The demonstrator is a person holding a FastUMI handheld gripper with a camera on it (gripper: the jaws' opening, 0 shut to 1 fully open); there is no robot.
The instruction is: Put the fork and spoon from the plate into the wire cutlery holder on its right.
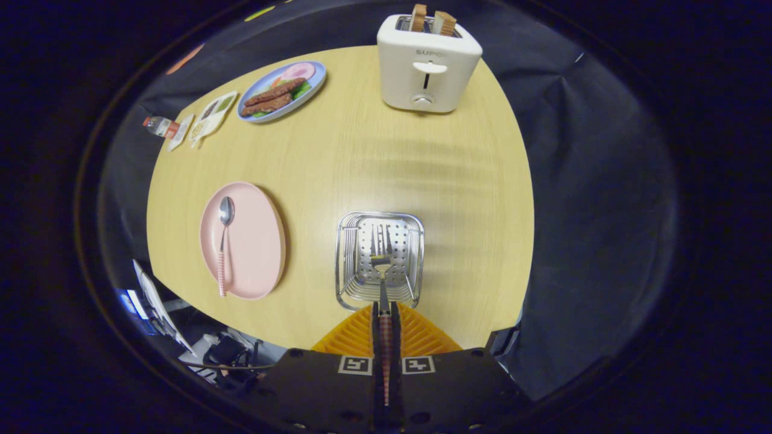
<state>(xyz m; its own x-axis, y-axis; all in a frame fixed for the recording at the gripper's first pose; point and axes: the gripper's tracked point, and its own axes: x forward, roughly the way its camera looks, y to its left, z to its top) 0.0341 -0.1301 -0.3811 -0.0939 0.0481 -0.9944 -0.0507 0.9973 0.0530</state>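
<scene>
My gripper is shut on the fork, both fingers pressed on its checked handle. The fork's tines point forward and down into the wire cutlery holder, which stands just ahead of the fingers on the wooden table. To the holder's left lies the pink plate. A spoon with a checked handle rests on the plate's left part, bowl pointing away from me.
A white toaster with two bread slices stands at the table's far side. A blue plate of food and a small divided tray sit at the far left, with a small bottle beside them.
</scene>
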